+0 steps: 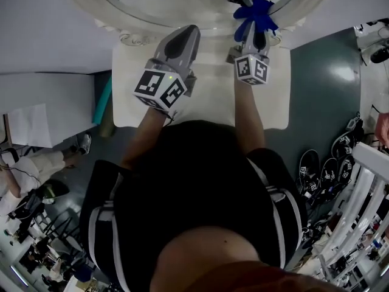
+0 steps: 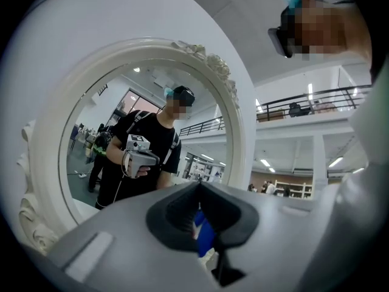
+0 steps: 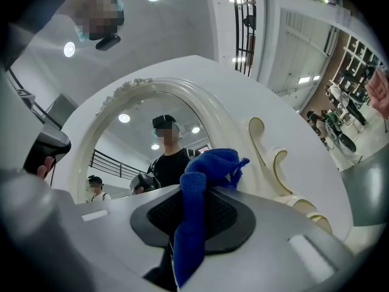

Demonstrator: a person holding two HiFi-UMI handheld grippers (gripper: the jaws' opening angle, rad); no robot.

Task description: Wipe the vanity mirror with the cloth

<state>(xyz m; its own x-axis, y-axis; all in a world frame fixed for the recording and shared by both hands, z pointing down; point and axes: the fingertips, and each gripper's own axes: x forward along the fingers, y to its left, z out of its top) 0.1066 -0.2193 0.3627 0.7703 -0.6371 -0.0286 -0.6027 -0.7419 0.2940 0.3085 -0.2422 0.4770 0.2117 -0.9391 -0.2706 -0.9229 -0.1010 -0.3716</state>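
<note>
The right gripper [image 3: 196, 207] pinches the cloth [image 3: 208, 165] by the mirror [image 3: 130, 135], ready to wipe. The left gripper [image 2: 199, 216] is closed tight, empty.

White vanity table [image 1: 209, 96] on dark teal floor [image 1: 322, 102]; ornate white-framed mirror [image 1: 100, 5] stands at far edge.

No legible text, label, brand, number or sign in any view

Vanity mirror [image 1: 103, 8] mostly cut off @ head view's top.
</note>
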